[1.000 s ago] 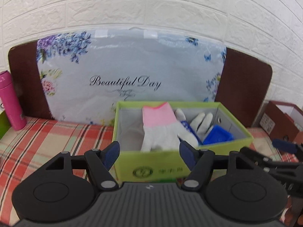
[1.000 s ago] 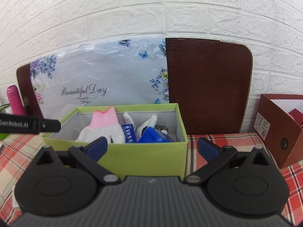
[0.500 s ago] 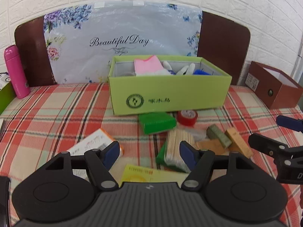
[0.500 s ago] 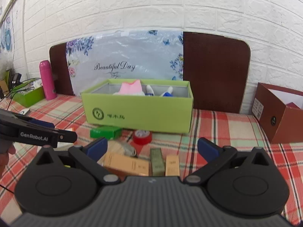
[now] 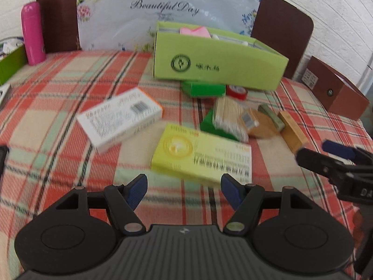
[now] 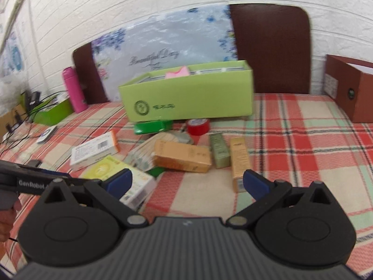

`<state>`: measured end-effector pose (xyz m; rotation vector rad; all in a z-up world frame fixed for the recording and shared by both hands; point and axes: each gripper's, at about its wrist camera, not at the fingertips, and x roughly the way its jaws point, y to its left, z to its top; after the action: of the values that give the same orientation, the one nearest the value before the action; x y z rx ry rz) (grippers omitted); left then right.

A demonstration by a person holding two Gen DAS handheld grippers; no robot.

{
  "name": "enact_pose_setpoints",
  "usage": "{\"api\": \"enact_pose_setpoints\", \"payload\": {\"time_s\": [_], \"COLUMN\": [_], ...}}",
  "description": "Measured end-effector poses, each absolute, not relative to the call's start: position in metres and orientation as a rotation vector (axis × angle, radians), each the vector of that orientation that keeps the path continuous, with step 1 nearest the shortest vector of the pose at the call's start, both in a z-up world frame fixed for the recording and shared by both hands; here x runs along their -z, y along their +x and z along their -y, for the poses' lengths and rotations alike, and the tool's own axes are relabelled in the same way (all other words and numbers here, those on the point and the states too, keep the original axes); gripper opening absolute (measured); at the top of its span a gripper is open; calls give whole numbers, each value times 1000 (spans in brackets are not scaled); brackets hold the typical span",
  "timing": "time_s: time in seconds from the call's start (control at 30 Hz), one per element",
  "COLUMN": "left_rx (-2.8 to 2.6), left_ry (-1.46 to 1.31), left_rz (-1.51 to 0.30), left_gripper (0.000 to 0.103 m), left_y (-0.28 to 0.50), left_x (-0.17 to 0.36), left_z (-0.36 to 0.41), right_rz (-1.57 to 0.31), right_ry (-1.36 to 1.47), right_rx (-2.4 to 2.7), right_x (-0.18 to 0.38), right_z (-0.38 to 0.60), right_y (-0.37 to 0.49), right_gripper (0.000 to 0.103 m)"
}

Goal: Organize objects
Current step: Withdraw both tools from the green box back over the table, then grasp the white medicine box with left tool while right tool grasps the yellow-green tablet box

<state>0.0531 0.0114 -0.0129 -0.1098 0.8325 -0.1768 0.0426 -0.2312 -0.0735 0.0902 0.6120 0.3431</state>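
Left wrist view showed my left claw (image 5: 184, 187) spread wide and empty above the red plaid cloth of the counter (image 5: 58, 107), just short of a flat yellow-green cardboard packet (image 5: 202, 156), with a white and orange carton (image 5: 121, 119) lying beside it. My right claw (image 6: 186, 183) also stood wide and held nothing, hovering near a tan rectangular box (image 6: 183, 155) and two slimmer cartons. Behind the scattered items sat the open lime-green cardboard box (image 6: 191, 95) with a pink-cuffed glove (image 6: 177, 72) showing inside.
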Motion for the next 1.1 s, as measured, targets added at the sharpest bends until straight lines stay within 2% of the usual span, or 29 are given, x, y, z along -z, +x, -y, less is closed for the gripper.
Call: {"api": "enact_pose_setpoints", "payload": {"time_s": [0.23,0.53,0.6,0.7,0.8,0.87,0.97,1.1], "left_rx": [98,189,201,259,320,309,297,270], "left_ry": [-58,51,64,68,102,187,261,218], "left_rz": [-785,-669,-685,-723,-752,-715,-728,-730], "left_gripper": [73,73,73,73,74,80,81,81], "left_y": [49,104,121,146,163,166,167,159], "left_x": [10,-11,-7,5,18,25,33,39], "left_z": [-36,-71,-76,-79,-73,-68,-63,-71], "right_rz": [-689,-702,-720,-737,-698,-663,-633,-670], "right_ry": [-71,-223,-241,-247,-289,-323,-329,-294], "right_rx": [-531,-661,-667,-709,-766,-761,-702,-672], "right_x": [93,111,113,110,105,99,94,102], "right_z": [175,130,126,125,119,113,102,87], "right_y": [61,92,84,59,33,28,35,54], "right_gripper": [103,103,93,88,88,89,97,95]}}
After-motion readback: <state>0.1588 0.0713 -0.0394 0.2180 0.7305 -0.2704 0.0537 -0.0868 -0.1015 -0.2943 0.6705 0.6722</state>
